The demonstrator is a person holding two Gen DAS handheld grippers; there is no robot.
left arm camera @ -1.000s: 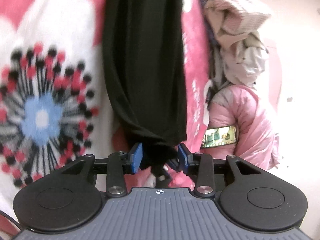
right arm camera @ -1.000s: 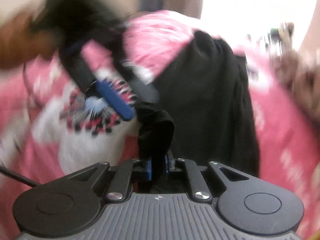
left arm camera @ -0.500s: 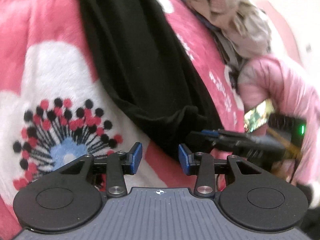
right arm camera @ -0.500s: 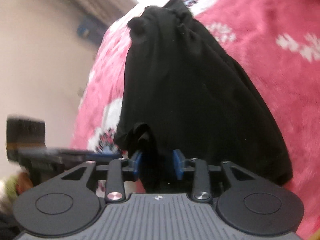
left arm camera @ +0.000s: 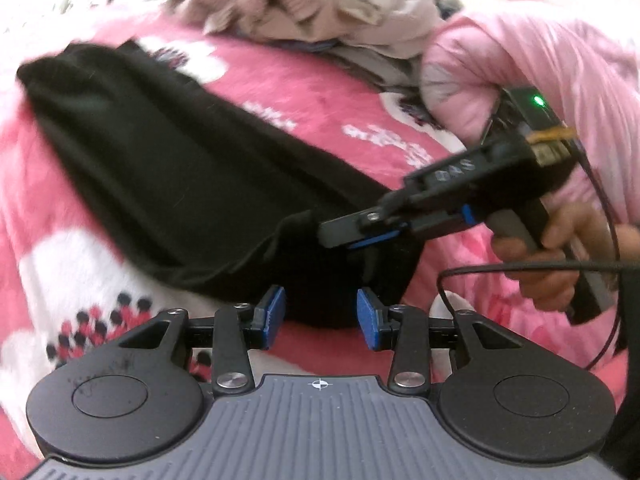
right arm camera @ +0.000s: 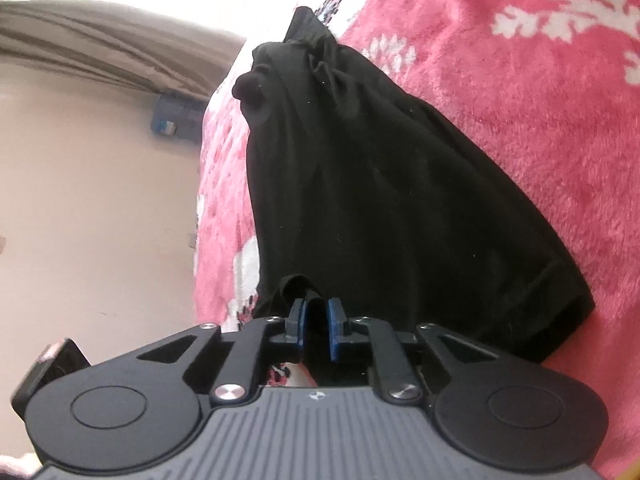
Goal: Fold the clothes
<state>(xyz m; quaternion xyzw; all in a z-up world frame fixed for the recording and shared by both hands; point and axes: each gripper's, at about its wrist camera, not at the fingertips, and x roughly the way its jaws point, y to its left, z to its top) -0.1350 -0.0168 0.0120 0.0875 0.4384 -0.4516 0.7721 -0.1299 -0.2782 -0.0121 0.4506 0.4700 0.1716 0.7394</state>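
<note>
A black garment [left arm camera: 180, 168] lies stretched across the pink flowered blanket [left arm camera: 320, 92]. My left gripper [left arm camera: 321, 318] stands open at the garment's near end, and its blue pads press on nothing. In the left wrist view my right gripper [left arm camera: 360, 236], held by a hand [left arm camera: 560, 264], comes in from the right onto the same end of the garment. In the right wrist view the jaws of my right gripper [right arm camera: 317, 326] are closing to a narrow gap, with a fold of the black garment [right arm camera: 380, 184] pinched between them.
A heap of beige and grey clothes [left arm camera: 320, 4] lies at the far side of the blanket. A pink padded sleeve [left arm camera: 520, 60] and a black cable [left arm camera: 520, 268] are at the right. The blanket's edge [right arm camera: 208, 200] drops to a beige floor [right arm camera: 100, 200].
The left gripper let go of the black garment, which now lies on the blanket. The right gripper's jaws opened, then closed again on the garment's end. Both wrists rolled.
</note>
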